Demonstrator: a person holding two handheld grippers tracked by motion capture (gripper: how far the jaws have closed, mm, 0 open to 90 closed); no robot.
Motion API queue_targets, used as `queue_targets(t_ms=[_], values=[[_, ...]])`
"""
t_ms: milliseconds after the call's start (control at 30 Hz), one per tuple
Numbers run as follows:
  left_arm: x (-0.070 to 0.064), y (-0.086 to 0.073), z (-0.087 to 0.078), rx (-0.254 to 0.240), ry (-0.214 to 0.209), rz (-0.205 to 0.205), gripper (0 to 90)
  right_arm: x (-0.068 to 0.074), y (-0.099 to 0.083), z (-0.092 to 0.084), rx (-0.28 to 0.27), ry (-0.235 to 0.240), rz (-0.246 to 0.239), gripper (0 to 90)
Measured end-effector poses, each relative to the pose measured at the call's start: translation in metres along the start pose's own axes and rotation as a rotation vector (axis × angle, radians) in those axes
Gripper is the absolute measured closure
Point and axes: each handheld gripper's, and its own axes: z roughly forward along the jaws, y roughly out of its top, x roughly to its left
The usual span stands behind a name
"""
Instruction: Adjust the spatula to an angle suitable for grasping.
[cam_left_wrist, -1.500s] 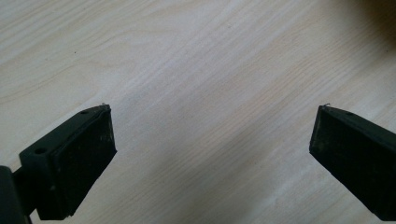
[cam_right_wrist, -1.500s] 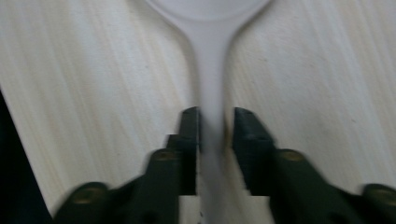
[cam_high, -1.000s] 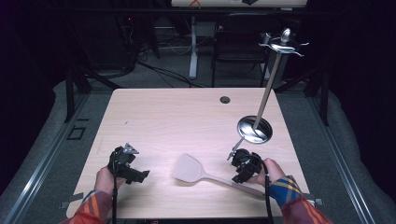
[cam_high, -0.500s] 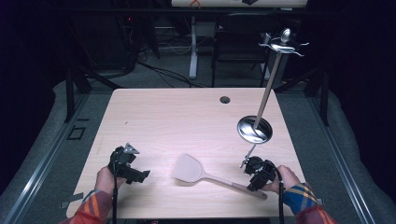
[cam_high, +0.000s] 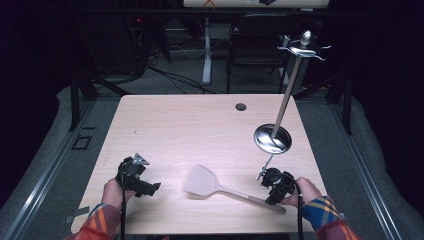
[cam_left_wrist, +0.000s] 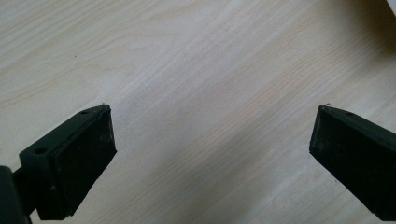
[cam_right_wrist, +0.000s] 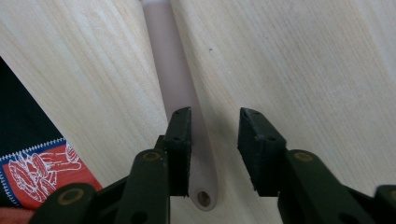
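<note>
While spatula (cam_high: 220, 187) lies diagonal, blade far-left, right gripper (cam_right_wrist: 214, 140) fingers parted astride handle; left gripper (cam_left_wrist: 212, 149) spread wide.

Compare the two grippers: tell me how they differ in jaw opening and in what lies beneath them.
The left gripper has its jaws spread wide; the right gripper has its jaws much closer together. Between the left jaws lies bare table; between the right jaws lies the spatula handle, close against one jaw but not yet clamped. Both are black, hand-held, low over the wood, and open.
</note>
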Motion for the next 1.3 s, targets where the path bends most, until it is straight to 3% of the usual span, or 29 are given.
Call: queue_targets(t_ms=[200, 400, 667, 700, 733, 767, 933, 1000, 1033, 1067, 1100, 1167, 1200, 1300], values=[[0.0, 0.0, 0.001, 0.001, -0.002, -0.003, 0.1, -0.001, -0.001, -0.001, -0.009, 0.046, -0.007, 62.0], [0.001, 0.0, 0.001, 0.004, -0.004, -0.006, 0.1, 0.002, 0.002, 0.003, 0.024, 0.05, -0.034, 66.9], [0.0, 0.0, 0.001, 0.005, -0.001, 0.002, 0.1, 0.005, 0.004, 0.0, 0.018, 0.028, -0.068, 81.3], [0.0, 0.0, 0.001, 0.005, -0.001, 0.002, 0.1, 0.006, 0.004, -0.001, 0.01, 0.018, -0.062, 83.8], [0.0, 0.0, 0.001, 0.004, -0.002, 0.0, 0.1, 0.004, 0.006, -0.001, 0.033, -0.04, -0.041, 84.5], [0.0, 0.0, 0.001, 0.005, -0.002, 0.0, 0.1, 0.001, 0.006, 0.001, 0.036, -0.043, -0.042, 84.6], [0.001, 0.0, 0.001, 0.003, -0.002, -0.001, 0.1, -0.003, 0.005, -0.001, 0.009, -0.021, -0.014, 78.9], [0.001, 0.0, 0.001, 0.003, -0.003, -0.004, 0.1, -0.004, 0.004, -0.005, -0.024, 0.004, -0.006, 73.1], [0.001, 0.0, 0.001, 0.004, -0.004, -0.004, 0.1, -0.004, 0.003, -0.007, -0.042, 0.056, -0.005, 66.1], [0.001, 0.0, 0.001, 0.004, -0.004, -0.004, 0.1, -0.004, 0.003, -0.007, -0.042, 0.056, -0.005, 66.1], [0.001, 0.0, 0.001, 0.005, -0.003, 0.002, 0.1, -0.002, 0.004, -0.005, -0.033, 0.089, -0.018, 58.4], [0.001, 0.0, 0.001, 0.006, -0.004, 0.003, 0.1, -0.001, 0.006, -0.003, -0.01, 0.091, -0.028, 56.6], [0.001, 0.0, 0.001, 0.006, -0.004, 0.003, 0.1, 0.001, 0.008, 0.003, 0.034, 0.064, -0.052, 57.9], [0.001, 0.0, 0.001, 0.007, -0.004, 0.001, 0.1, 0.005, 0.008, 0.009, 0.069, 0.04, -0.073, 66.6]])
